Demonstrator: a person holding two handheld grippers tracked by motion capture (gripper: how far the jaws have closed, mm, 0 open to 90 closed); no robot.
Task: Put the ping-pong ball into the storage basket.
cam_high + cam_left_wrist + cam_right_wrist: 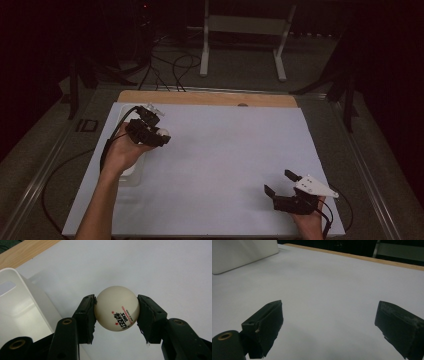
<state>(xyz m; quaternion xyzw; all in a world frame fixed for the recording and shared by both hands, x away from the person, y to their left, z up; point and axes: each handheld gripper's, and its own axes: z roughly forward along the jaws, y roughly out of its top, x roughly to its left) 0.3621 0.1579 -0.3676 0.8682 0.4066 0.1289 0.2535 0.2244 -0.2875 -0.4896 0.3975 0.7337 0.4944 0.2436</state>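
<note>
So the left gripper (116, 312) has its black foam-padded jaws clamped on a ping-pong ball (116, 308), smooth, round, off-white, with red and black print. It's held above the matte white table (150, 265), just beside a glossy white plastic bin (22, 302). The right gripper (328, 327) sits near the table's front right corner, jaws spread wide with nothing between them.

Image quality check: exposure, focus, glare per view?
High view: dim, dark surround, table evenly lit. Left gripper view: ball sharp, print legible, no glare; bin bright, washed out. Right gripper view: pads soft, faint shadow beneath them.
</note>
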